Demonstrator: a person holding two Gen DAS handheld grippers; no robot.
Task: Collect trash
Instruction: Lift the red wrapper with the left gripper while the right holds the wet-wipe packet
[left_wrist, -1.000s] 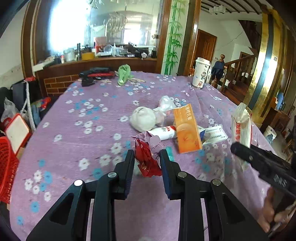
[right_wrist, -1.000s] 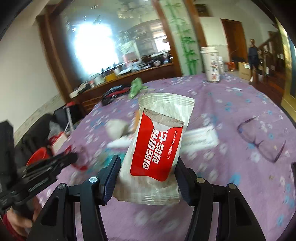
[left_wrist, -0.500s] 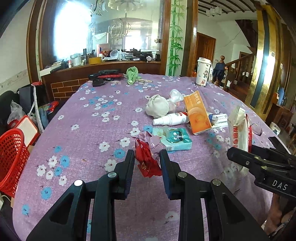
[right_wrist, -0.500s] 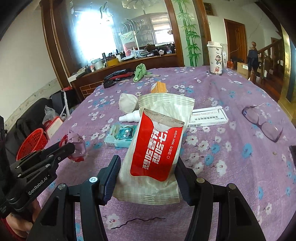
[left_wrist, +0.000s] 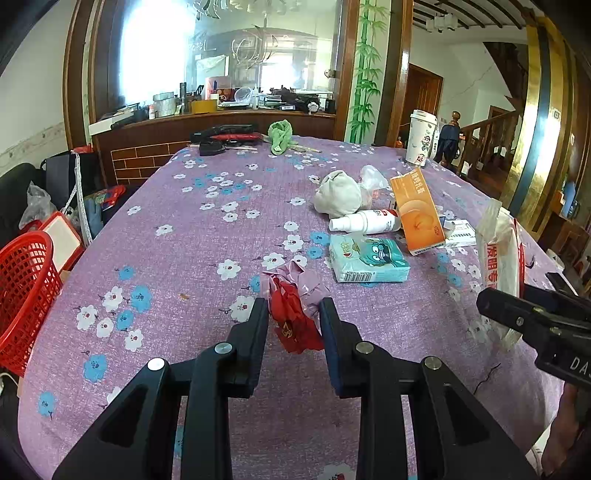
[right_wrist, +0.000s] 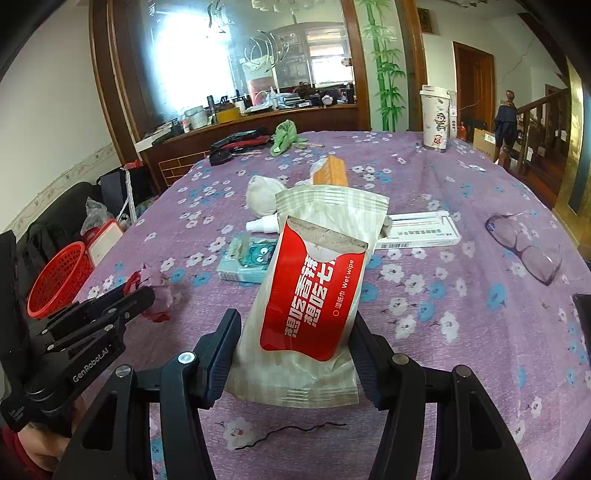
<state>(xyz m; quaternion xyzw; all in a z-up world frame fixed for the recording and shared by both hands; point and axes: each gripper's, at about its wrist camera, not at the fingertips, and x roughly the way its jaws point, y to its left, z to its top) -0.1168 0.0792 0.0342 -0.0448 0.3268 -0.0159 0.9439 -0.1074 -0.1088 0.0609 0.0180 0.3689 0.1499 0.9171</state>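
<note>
My left gripper (left_wrist: 293, 314) is shut on a crumpled red and pink wrapper (left_wrist: 295, 310), held just above the purple flowered tablecloth (left_wrist: 177, 236). The same wrapper (right_wrist: 155, 284) shows at the left gripper's tip in the right wrist view. My right gripper (right_wrist: 295, 332) is shut on a white and red wet-wipe packet (right_wrist: 314, 291), which stands upright between its fingers. That packet (left_wrist: 498, 251) appears at the right edge of the left wrist view. A red mesh basket (left_wrist: 22, 291) stands off the table's left edge, also seen as the basket (right_wrist: 59, 280) from the right.
On the table lie a teal tissue pack (left_wrist: 365, 258), a white spray bottle (left_wrist: 365, 221), an orange box (left_wrist: 417, 214), a white cloth ball (left_wrist: 338, 194), a flat white box (right_wrist: 417, 230), glasses (right_wrist: 524, 247), a paper cup (right_wrist: 436, 118) and a green rag (left_wrist: 280, 134).
Both grippers have drawn back toward the table's near edge with their loads. More tablecloth and the teal tissue pack now show ahead. The red basket has come further into view at left.
</note>
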